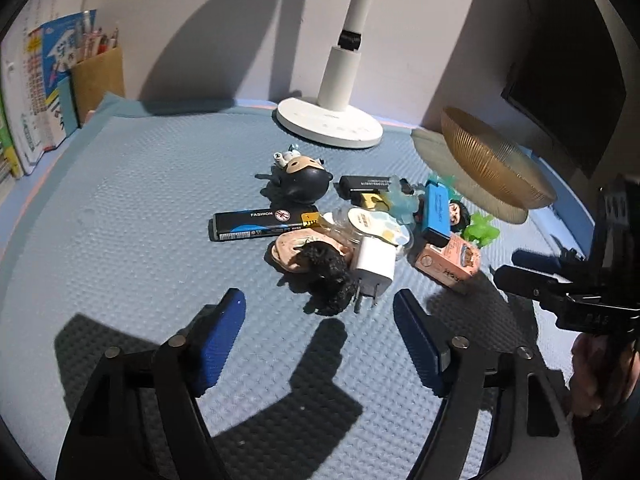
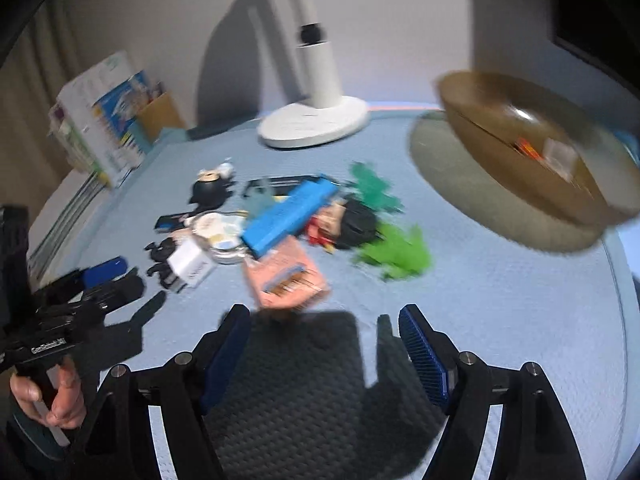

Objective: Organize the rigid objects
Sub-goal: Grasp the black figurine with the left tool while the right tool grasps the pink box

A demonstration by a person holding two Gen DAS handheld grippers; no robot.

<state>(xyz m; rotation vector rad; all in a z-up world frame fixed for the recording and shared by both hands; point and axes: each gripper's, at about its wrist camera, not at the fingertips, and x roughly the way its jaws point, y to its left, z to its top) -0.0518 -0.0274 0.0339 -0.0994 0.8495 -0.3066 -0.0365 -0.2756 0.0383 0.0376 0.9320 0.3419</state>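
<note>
A pile of small items lies on the blue mat (image 1: 140, 208). In it are a white charger plug (image 1: 376, 266), a black fuzzy piece (image 1: 330, 280), a pink box (image 1: 448, 262), a blue box (image 1: 438, 210), a black bar marked FASHION (image 1: 260, 224) and a round black figure (image 1: 306, 182). My left gripper (image 1: 320, 302) stands open just short of the plug and the fuzzy piece, holding nothing. In the blurred right wrist view my right gripper (image 2: 324, 314) is open in front of the pink box (image 2: 286, 276), also holding nothing. An amber ribbed bowl (image 1: 492, 164) sits at the right.
A white lamp base (image 1: 328, 120) stands behind the pile. Books and a cardboard pen holder (image 1: 98, 80) line the far left edge. A green toy (image 2: 396, 254) lies right of the pile. The bowl (image 2: 532, 148) holds a few small items. A hand (image 2: 52, 396) grips the left tool.
</note>
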